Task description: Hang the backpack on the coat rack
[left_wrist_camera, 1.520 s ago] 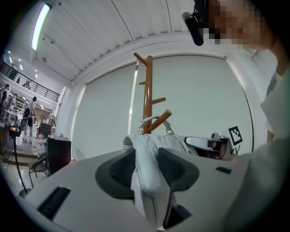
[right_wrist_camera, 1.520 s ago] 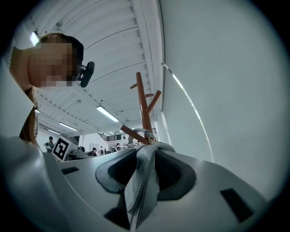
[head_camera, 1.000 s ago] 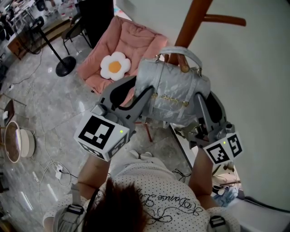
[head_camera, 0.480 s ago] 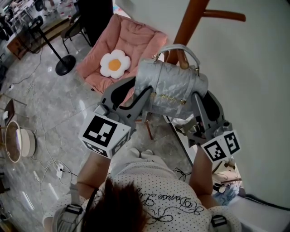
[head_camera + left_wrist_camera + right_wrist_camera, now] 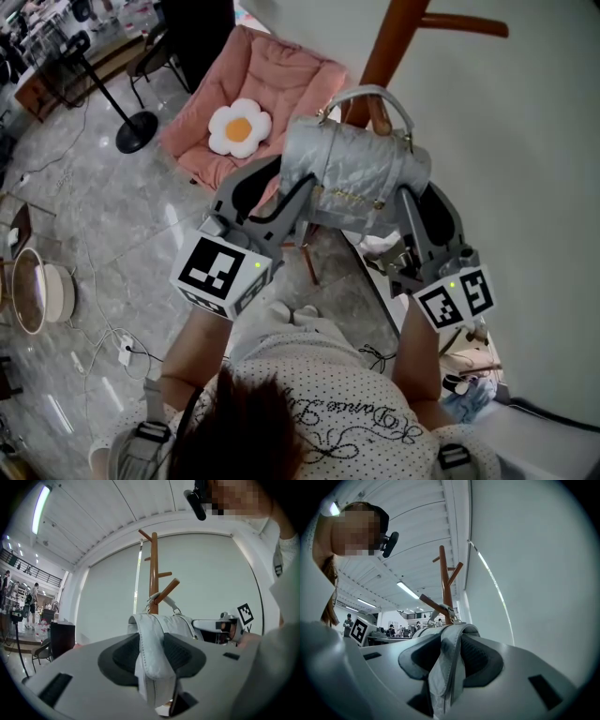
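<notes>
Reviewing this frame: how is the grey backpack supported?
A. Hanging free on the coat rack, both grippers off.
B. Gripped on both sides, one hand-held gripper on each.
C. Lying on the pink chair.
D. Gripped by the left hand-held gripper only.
B: the left hand-held gripper and the right hand-held gripper each pinch a fold of the backpack between their jaws, holding it up by the coat rack.

The backpack (image 5: pixel 356 173) sits between the two grippers, with the left gripper (image 5: pixel 281 192) on its left side and the right gripper (image 5: pixel 420 202) on its right. The coat rack (image 5: pixel 392 47) stands just behind it, and the handle (image 5: pixel 373 90) seems to reach a peg. Further left, a cushion (image 5: pixel 239 129) lies on a chair (image 5: pixel 291 84).
</notes>
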Demonstrator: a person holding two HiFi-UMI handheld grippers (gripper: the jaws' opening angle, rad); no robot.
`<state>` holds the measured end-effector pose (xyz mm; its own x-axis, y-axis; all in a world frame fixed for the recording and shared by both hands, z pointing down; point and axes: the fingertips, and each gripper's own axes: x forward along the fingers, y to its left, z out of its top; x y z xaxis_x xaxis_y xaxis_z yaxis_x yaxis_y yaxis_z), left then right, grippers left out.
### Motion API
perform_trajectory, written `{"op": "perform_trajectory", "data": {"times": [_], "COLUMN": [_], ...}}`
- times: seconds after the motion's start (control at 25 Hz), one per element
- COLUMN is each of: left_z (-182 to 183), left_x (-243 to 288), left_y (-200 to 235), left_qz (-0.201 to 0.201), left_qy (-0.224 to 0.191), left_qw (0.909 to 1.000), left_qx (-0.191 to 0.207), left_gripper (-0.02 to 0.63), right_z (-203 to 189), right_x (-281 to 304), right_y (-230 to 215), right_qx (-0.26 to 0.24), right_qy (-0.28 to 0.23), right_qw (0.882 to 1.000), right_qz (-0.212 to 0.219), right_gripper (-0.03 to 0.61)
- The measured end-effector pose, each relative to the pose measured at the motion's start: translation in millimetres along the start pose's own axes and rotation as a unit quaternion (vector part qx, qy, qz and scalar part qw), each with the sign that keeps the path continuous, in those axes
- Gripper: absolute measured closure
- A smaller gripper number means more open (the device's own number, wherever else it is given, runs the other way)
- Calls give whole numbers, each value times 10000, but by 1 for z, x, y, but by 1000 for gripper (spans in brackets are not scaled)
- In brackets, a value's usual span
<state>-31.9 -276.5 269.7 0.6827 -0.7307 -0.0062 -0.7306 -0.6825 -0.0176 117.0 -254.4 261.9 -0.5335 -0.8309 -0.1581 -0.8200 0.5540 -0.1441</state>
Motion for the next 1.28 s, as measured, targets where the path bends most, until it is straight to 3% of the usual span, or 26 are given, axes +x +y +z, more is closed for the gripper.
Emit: {"op": "perform_trajectory", "data": {"times": [0.24, 0.8, 1.28], "left_z": [-4, -22, -1], "left_x": [-4, -17, -28], "left_y": [5, 11, 16], "left_qz": [200, 294, 488], "left_qy": [43, 252, -96], "left_qw": [9996, 9992, 9987], "left_qx": [216, 72, 88], "left_gripper": [454, 454, 473], "right_z": [-4, -13, -1], "right_x": [-3, -14, -22], "right_y": [-1, -5, 0], "right_qx": [-192, -219, -471], "right_qy": [58, 154, 24], "right_qw": [9997, 9992, 9981], "right_qz": [-121, -306, -400], "right_gripper": [423, 419, 437]}}
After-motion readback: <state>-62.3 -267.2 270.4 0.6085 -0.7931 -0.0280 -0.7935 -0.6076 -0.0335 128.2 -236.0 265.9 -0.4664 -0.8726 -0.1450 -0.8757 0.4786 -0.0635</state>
